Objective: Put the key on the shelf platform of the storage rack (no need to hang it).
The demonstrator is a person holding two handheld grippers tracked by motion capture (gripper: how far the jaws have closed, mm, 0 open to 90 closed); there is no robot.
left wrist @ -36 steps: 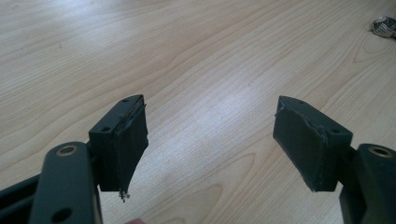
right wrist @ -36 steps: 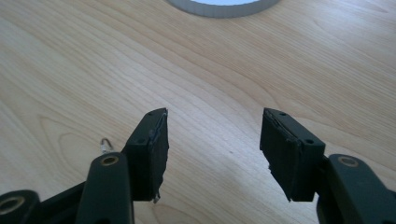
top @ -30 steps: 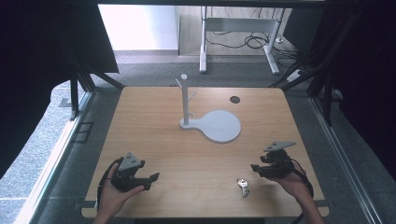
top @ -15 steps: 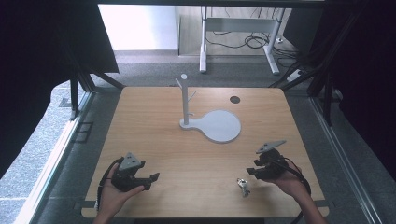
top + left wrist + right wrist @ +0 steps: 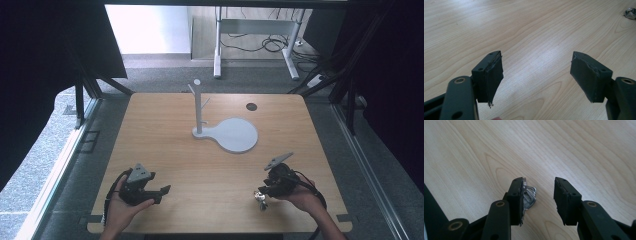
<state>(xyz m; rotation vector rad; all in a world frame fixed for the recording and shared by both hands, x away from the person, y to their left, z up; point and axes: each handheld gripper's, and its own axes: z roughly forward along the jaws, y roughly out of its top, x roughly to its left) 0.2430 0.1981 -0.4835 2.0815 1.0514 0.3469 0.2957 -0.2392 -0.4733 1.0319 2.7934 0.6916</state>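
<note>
Broadly, the table [image 5: 165,130] carries a grey stand [image 5: 227,131] with an upright pegged post a little beyond its middle, well apart from both hands, and a small dark hole [image 5: 251,106] toward one o'clock from the stand. Everything that matters sits at the near edge.

The left gripper [image 5: 161,192] rests in the person's hand near the seven o'clock corner of the table, jaws spread wide with only bare wood between them, as its own view [image 5: 536,77] shows. In that view a small shiny thing lies far off at about one o'clock, well out of its reach.

The right gripper [image 5: 262,192] is at about five o'clock on the table and is much the nearer to the keys [image 5: 260,197], a small metal bunch lying flat on the wood right at its tips. In the right gripper view [image 5: 537,195] the jaws stand partly open, gripping nothing, and the keys [image 5: 529,196] lie against the inner face of the jaw at ten o'clock, half hidden behind it, not centred in the gap. The bunch's long axis seems to run roughly along the jaws, from six toward twelve, though I cannot tell exactly.

So the coming move likely turns on that offset: the gripper would need to shift toward nine o'clock in its own view, to bring the bunch between both pads before closing.
</note>
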